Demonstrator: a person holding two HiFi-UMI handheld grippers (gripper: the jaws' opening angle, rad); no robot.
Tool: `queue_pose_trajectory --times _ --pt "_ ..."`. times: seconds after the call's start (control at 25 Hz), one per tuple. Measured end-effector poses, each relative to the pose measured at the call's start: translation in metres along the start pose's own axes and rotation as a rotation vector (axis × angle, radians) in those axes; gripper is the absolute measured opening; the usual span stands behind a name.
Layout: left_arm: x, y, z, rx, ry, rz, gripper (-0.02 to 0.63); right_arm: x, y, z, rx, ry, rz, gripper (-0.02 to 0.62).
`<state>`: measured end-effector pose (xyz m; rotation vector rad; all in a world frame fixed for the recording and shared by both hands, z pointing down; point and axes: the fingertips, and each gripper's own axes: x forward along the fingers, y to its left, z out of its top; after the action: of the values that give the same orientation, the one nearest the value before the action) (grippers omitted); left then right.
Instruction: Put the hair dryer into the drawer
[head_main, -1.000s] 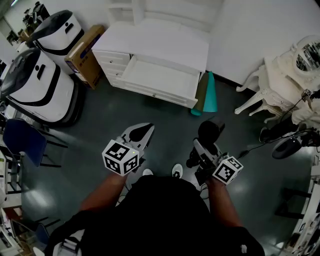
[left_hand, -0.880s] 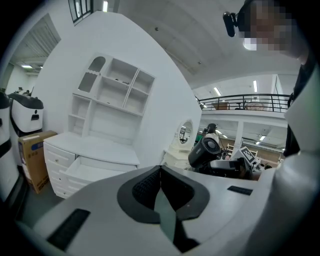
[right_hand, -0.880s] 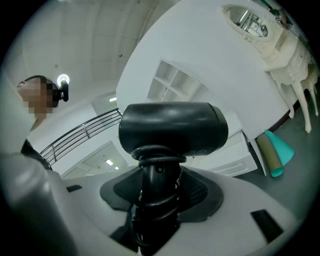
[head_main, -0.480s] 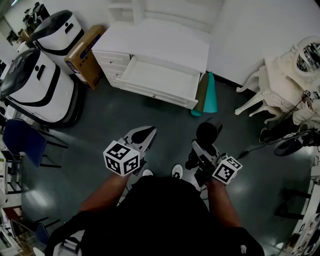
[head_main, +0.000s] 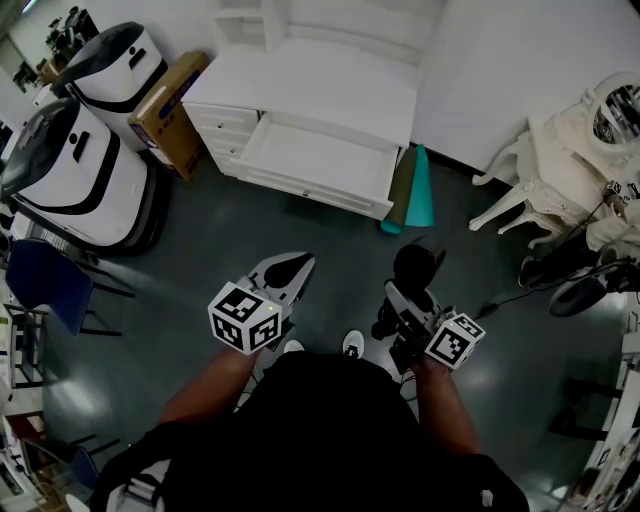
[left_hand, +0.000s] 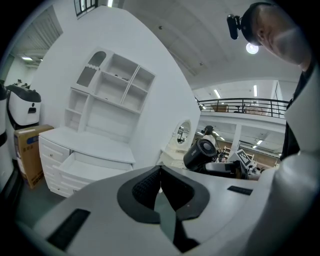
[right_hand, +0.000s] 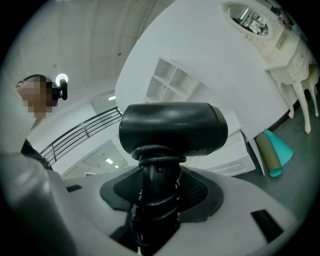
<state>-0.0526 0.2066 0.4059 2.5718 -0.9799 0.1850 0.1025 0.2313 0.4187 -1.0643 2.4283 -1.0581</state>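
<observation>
Short of the drawer (head_main: 315, 158), barely moved: right gripper (head_main: 402, 298) clamps hair dryer (head_main: 418, 265), left gripper (head_main: 291, 265) closed, empty.

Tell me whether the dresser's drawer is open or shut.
Open. The drawer juts out from the white dresser, its white inside showing from above.

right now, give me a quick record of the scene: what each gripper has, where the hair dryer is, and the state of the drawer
right gripper: shut on the handle of the black hair dryer, cord wound round the handle
left gripper: jaws together, nothing between them
drawer: pulled open, inside bare
hair dryer place: held over the floor in front of the drawer, not yet in it
dresser: white, top bare
beside the dresser: teal roll standing at its right end
</observation>
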Motion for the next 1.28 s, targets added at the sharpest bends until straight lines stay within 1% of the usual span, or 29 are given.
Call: queue_pose_trajectory --times 0.52,0.88,1.08,1.28 --pt "0.025 -0.018 0.006 0.032 -0.001 0.023 0.009 -0.011 -0.019 0.022 0.001 0.010 0.029 0.236" --pt "0.066 -0.035 0.012 0.039 -0.014 0.053 0.009 -0.025 -0.051 0.050 -0.004 0.034 0.061 0.236" --pt "0.093 -0.044 0.006 0.022 0.006 0.075 0.009 -0.035 -0.077 0.066 0.005 0.061 0.072 0.236" --pt "0.106 -0.045 -0.002 -0.001 0.027 0.113 0.009 -0.034 -0.092 0.072 0.011 0.094 0.101 0.236"
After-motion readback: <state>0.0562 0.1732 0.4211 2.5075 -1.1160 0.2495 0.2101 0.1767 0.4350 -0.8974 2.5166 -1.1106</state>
